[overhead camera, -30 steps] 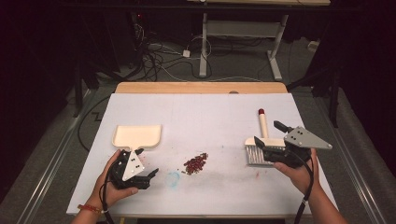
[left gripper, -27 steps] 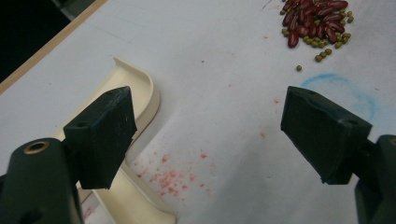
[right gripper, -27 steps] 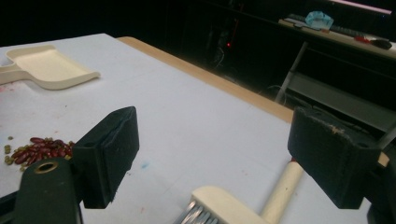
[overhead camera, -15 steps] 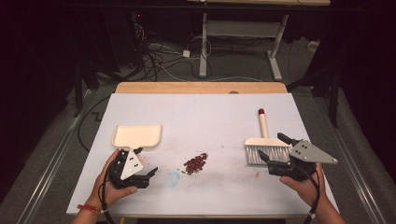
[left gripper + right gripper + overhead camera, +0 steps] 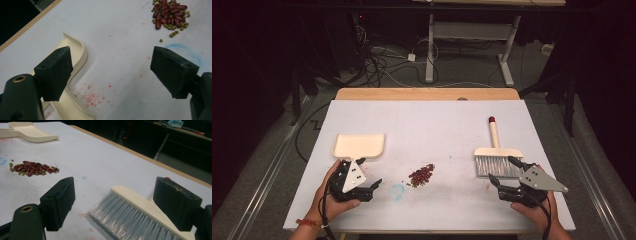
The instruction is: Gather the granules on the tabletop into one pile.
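On the white worktop (image 5: 427, 125) the left gripper (image 5: 373, 188) sits near the front edge with its 2 fingers (image 5: 56, 72) spread wide and holding nothing; in the left gripper view one finger hangs over the curved handle end of the cream dustpan (image 5: 359, 146), but whether it touches it cannot be told. The dustpan lies flat just beyond that gripper. The right gripper (image 5: 506, 176), also near the front edge, has its 2 fingers (image 5: 60, 201) wide apart and empty, with the grey bristles of the brush (image 5: 497, 157) lying between and just past them. The brush lies flat, its red-tipped handle pointing away from the person. A small pile of red and green beans (image 5: 421, 175) lies between dustpan and brush, apart from both grippers.
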